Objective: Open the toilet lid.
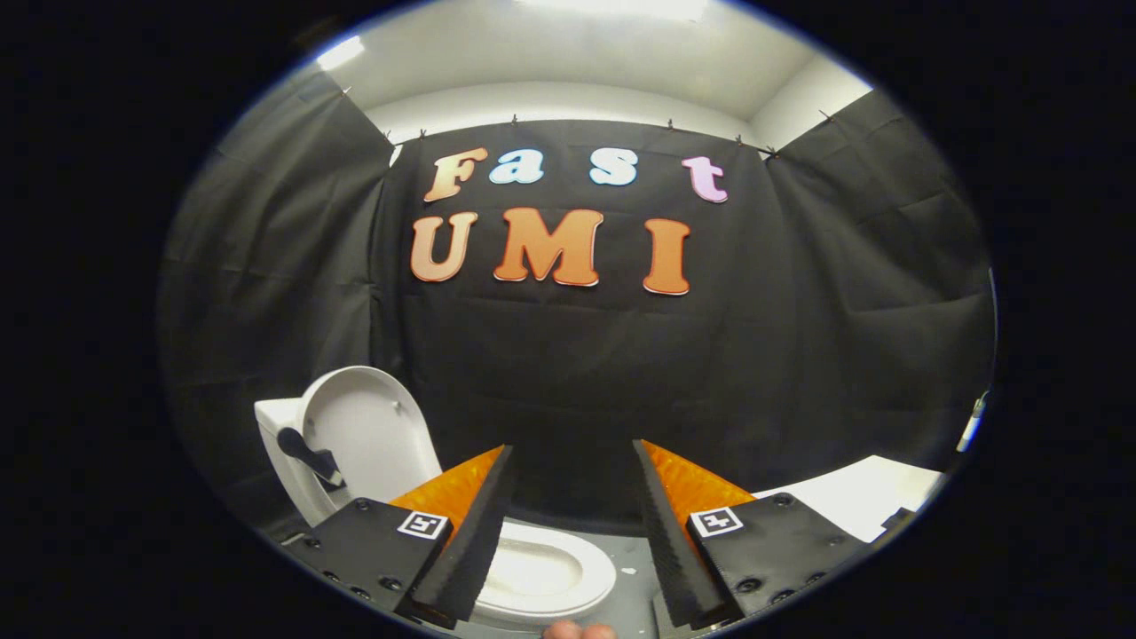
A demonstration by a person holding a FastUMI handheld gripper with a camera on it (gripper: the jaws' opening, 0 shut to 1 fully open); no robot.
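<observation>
The lid (368, 435) stands upright at lower left, so opening looks done; the gripper (568, 532) fingers gape wide, empty, needing only withdrawal.

Gripper view: we look forward along the parted tongs (568, 532), above and near the toilet (532, 572), facing the booth's back wall (568, 373).

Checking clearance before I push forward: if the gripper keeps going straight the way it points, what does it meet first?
Probably the black cloth wall. The open gripper aims past the raised toilet lid, beside its one finger; depth is unclear.
</observation>
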